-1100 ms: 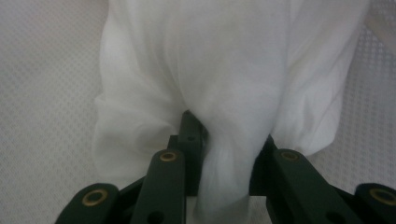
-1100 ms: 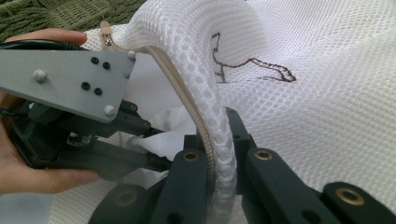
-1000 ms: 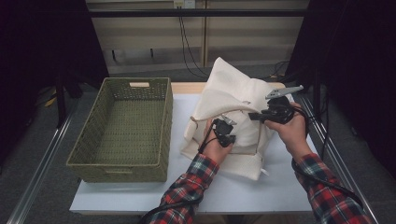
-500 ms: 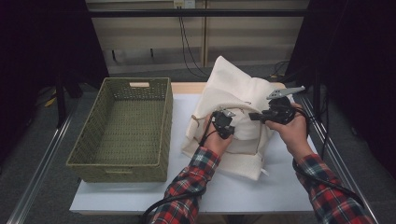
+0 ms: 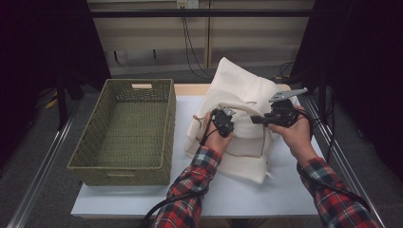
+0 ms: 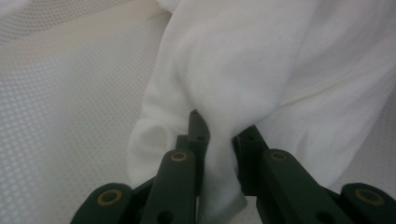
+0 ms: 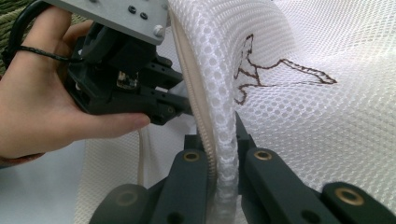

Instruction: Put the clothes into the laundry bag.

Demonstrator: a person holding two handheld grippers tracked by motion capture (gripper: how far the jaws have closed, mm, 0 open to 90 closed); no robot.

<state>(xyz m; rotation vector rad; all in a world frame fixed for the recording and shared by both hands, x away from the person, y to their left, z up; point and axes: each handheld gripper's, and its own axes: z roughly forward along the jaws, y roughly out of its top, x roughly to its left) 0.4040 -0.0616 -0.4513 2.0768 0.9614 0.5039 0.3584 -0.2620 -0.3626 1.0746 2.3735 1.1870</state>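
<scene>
Two claws work at a white mesh laundry bag [image 5: 240, 95] that lies bunched on the pale table [image 5: 142, 199], just right of a green woven basket [image 5: 124, 128]. The left claw [image 6: 218, 133], having just closed further, is clamped on a fold of soft white cloth [image 6: 261, 70], which is pinched tight between its jaws beside the bag's mesh. The right claw [image 7: 223, 140] is clamped on the bag's thick mesh rim with its zipper edge, holding that rim upright. In the right gripper view the left claw [image 7: 180, 105] reaches in just behind the rim. A thin brown cord [image 7: 280, 70] lies on the mesh.
</scene>
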